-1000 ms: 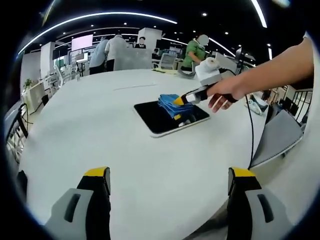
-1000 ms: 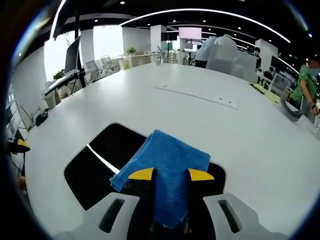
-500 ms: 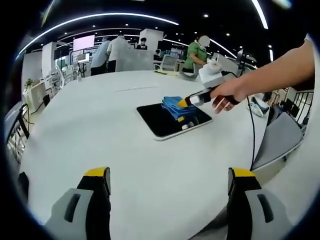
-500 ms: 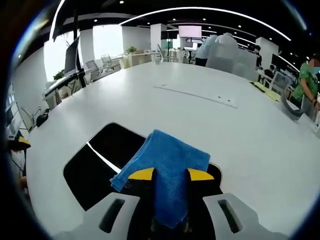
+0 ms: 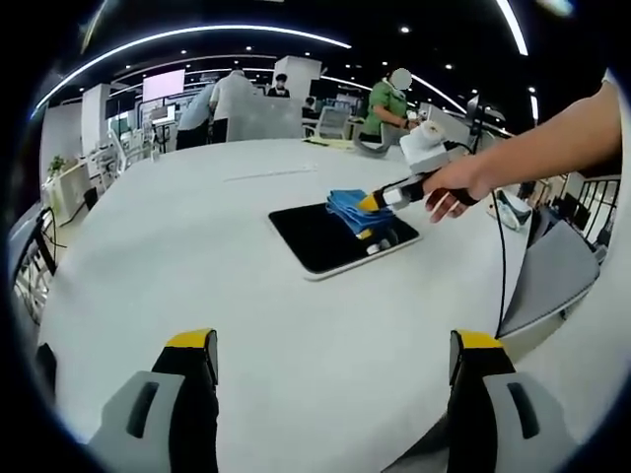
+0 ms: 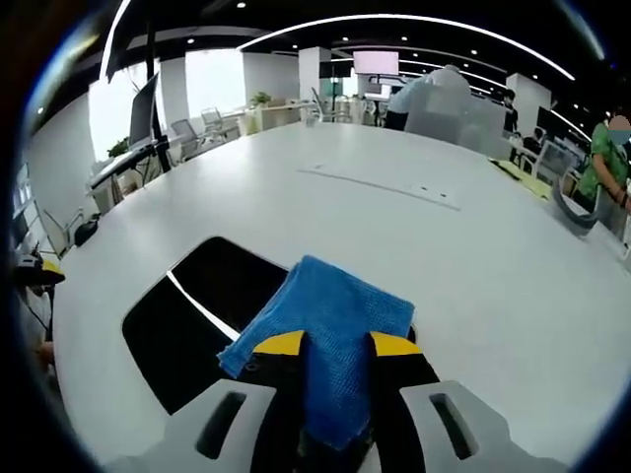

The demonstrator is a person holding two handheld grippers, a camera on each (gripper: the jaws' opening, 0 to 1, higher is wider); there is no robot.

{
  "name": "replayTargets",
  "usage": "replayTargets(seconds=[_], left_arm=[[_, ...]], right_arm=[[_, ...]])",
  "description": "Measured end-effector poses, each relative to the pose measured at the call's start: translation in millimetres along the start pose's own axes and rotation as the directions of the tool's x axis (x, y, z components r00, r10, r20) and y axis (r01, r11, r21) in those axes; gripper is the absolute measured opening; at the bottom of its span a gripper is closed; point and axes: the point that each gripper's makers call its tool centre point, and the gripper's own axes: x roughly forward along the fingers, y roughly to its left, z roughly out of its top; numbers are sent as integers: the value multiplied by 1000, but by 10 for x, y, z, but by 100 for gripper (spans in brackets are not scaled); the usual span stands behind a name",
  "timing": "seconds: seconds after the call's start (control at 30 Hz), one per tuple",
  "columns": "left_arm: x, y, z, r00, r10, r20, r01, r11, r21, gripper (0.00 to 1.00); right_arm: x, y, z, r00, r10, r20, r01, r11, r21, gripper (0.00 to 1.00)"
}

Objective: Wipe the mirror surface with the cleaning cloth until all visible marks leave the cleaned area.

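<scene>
A dark rectangular mirror (image 5: pixel 340 238) lies flat on the white round table (image 5: pixel 197 256). In the left gripper view, a person's hand holds the right gripper (image 5: pixel 375 203) over the mirror's far right part, with a folded blue cloth (image 5: pixel 351 208) pressed on the glass. In the right gripper view the right gripper (image 6: pixel 337 345) is shut on the blue cloth (image 6: pixel 330 335), which drapes over the near right end of the mirror (image 6: pixel 197 310). The left gripper (image 5: pixel 335 345) hovers open above bare table, well short of the mirror.
Several people stand by desks and chairs (image 5: pixel 330 120) beyond the table's far edge. A cable (image 5: pixel 496 266) hangs from the right gripper over the table's right edge. A thin strip (image 6: pixel 380 184) lies on the far tabletop. A grey chair (image 5: pixel 547 271) sits at right.
The right gripper with the cloth has slid a little toward the mirror's right end. The left gripper has stayed put.
</scene>
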Motion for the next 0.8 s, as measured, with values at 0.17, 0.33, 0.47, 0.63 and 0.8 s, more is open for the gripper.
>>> replayTargets(seconds=[0.17, 0.33, 0.47, 0.63, 0.8], left_arm=[[12, -24, 3, 1000, -5, -7, 6, 1000, 10, 99], [0, -18, 7, 1000, 0, -4, 0, 1000, 10, 99], [-26, -23, -10, 1000, 5, -4, -5, 1000, 12, 99], [-77, -12, -30, 1000, 14, -1, -14, 1000, 5, 99], [-93, -17, -37, 1000, 20, 3, -20, 1000, 0, 98]], right_arm=[[-30, -45, -26, 1000, -8, -3, 8, 1000, 4, 20], [-65, -82, -54, 1000, -9, -5, 9, 1000, 7, 20], [-78, -94, -66, 1000, -5, -4, 5, 1000, 6, 20], [-91, -105, -75, 1000, 4, 3, -4, 1000, 24, 21], [-131, -88, -113, 1000, 14, -10, -14, 1000, 25, 22]])
